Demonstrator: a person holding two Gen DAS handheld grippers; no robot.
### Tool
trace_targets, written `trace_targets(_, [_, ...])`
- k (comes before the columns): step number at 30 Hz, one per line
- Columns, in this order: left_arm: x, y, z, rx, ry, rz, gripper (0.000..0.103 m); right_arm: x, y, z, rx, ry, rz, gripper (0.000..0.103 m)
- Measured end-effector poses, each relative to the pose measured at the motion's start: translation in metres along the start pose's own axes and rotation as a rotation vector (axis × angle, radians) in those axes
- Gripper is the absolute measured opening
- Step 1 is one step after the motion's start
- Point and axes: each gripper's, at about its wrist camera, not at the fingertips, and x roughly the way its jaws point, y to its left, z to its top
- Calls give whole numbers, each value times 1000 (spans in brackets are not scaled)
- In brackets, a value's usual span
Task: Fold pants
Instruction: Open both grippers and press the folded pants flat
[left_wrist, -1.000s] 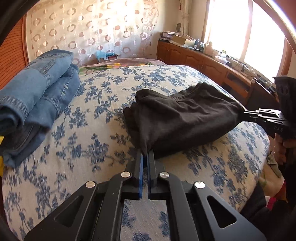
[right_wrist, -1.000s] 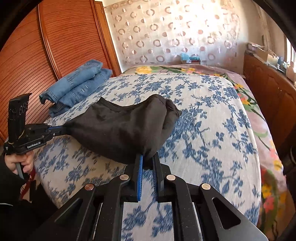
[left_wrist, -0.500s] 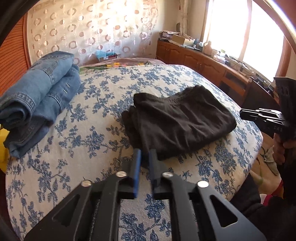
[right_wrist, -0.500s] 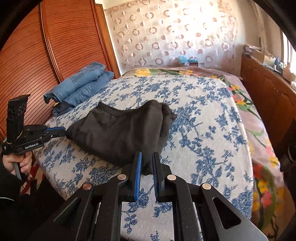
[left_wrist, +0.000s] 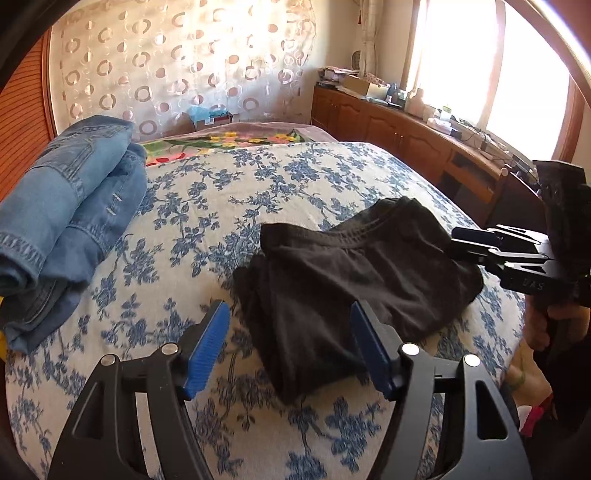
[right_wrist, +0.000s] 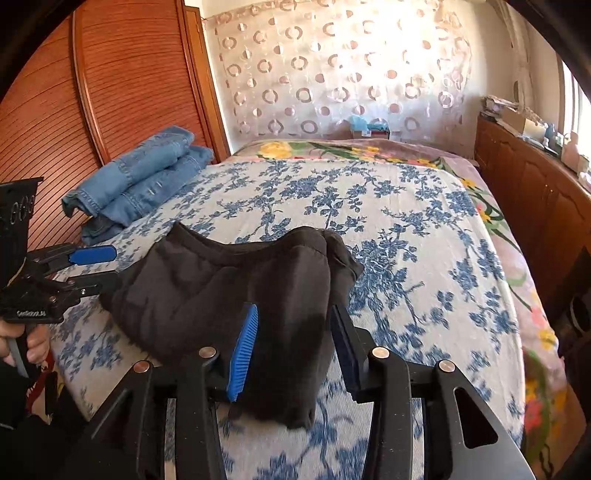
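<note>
black pants: folded bundle lying on the blue-floral bedspread, near the bed's front edge; several layers stacked, thick fold edge at 9 o'clock in the left wrist view, waistband seam at 12
handling: looks soft, limp, light knit; will sag and unfold if lifted by one layer; not fragile, not slippery on the cotton spread
where to grip: judged best at the two near corners, pinching all layers together, or at the thick fold edge
left gripper: fingers wide apart, jaws have just been opening; cloth corner lies on the bed below the gap, pads clear of it, nothing held
right gripper: fingers apart, jaws have just been opening; near corner of the bundle sits between them, left blue pad just beside the cloth, no squeeze visible
stage: fold looks done, bundle released
folded jeans: stack at 10 o'clock from the pants, well apart, by the wooden panel wall
wooden cabinet: at 2 o'clock, cluttered top, under the window
</note>
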Motion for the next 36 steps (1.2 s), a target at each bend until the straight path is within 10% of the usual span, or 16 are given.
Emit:
trace_targets(9, [21, 1, 2, 6, 35, 7, 49, 19, 2, 31, -15, -5, -8, 42])
trace_targets(20, [21, 7, -4, -20, 23, 2, 6, 46, -3, 44, -43, 24, -49, 8])
trace_targets(30, [15, 13, -7, -60, 18, -2, 6, 46, -2, 34, -40, 25, -63, 20])
trace_targets(36, [17, 16, -2, -56, 42, 28, 47, 42, -2, 30, -59, 25, -78, 42])
